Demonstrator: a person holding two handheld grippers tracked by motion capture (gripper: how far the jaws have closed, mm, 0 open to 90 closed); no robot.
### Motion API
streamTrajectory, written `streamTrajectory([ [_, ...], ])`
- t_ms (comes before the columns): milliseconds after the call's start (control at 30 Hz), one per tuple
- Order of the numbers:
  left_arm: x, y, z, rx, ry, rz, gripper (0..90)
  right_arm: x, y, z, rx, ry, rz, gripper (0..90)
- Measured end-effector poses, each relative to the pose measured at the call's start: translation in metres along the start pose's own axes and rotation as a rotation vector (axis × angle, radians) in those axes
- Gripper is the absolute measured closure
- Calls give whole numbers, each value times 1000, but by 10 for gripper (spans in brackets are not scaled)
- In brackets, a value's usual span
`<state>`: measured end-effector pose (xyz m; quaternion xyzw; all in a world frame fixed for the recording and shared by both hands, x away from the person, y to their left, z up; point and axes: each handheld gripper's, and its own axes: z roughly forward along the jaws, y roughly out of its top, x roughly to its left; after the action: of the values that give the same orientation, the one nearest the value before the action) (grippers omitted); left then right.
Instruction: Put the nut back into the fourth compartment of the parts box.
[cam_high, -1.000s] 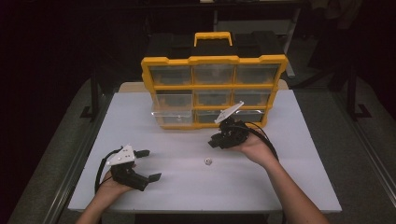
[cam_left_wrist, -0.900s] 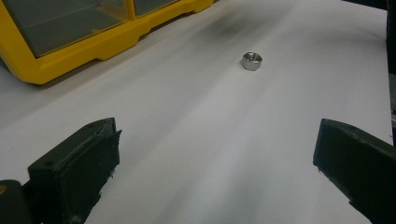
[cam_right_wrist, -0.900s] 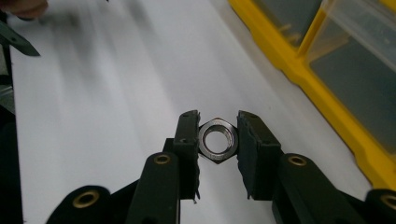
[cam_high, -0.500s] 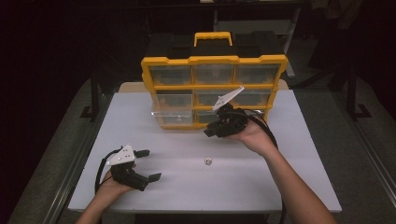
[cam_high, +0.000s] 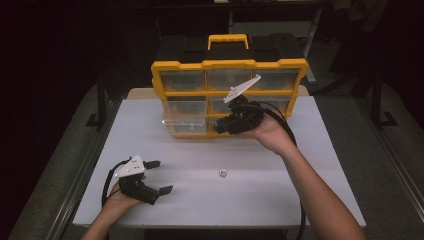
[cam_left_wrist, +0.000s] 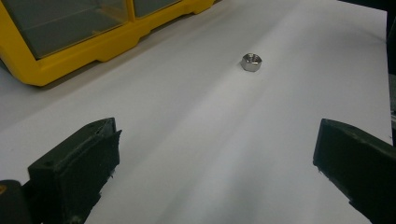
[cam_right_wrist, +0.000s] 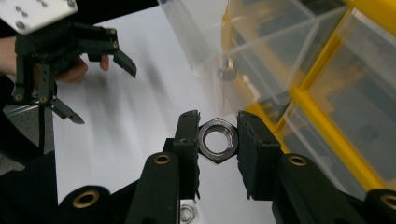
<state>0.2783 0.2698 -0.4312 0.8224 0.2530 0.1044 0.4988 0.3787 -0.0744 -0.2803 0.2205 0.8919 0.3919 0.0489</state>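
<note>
My right gripper (cam_right_wrist: 217, 135) is shut on a large steel hex nut (cam_right_wrist: 217, 138), held between its two black pads. In the high view this right gripper (cam_high: 220, 129) hovers in front of the yellow drawer organizer (cam_high: 230, 67), close to a clear drawer (cam_high: 184, 120) that is pulled out. A small nut (cam_right_wrist: 228, 68) lies inside that clear drawer. Another hex nut (cam_high: 221, 173) rests on the white table (cam_high: 300, 165); it also appears ahead of my left gripper (cam_left_wrist: 210, 154) as the nut (cam_left_wrist: 251, 61). My left gripper (cam_high: 157, 176) stands open at the front left, with nothing between its pads.
The organizer stands upright at the back of the table, with a black case (cam_high: 280, 45) behind it. Its yellow lower edge (cam_left_wrist: 93, 51) is at the left in the left gripper view. Black cables trail from both grippers. The surroundings beyond the table are dark.
My right gripper has risen from near the table up to the level of the pulled-out drawer, carrying the nut. The left gripper and the loose nut have stayed in place.
</note>
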Motion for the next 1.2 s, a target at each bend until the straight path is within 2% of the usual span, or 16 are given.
streamTrajectory([
  [267, 0, 0, 0, 3, -2, 3, 5, -2, 18, -7, -19, -5, -8, 692],
  [333, 0, 0, 0, 5, -3, 3, 5, -4, 22, -8, -28, -9, -34, 692],
  [467, 0, 0, 0, 5, -4, 5, 5, -5, 32, -9, -35, -15, -41, 692],
  [633, 0, 0, 0, 3, -5, 5, 5, -6, 41, -9, -45, -14, -37, 692],
  [700, 0, 0, 0, 3, -6, 2, 5, -6, 44, -9, -48, -12, -21, 692],
  [767, 0, 0, 0, 2, -5, 3, 5, -8, 47, -7, -49, -16, -39, 692],
  [900, -1, 1, 0, 3, -5, 1, 5, -7, 55, -4, -46, -12, -21, 692],
  [1200, -1, 1, -1, 2, -5, 6, 5, -7, 73, 12, -30, -10, -56, 692],
])
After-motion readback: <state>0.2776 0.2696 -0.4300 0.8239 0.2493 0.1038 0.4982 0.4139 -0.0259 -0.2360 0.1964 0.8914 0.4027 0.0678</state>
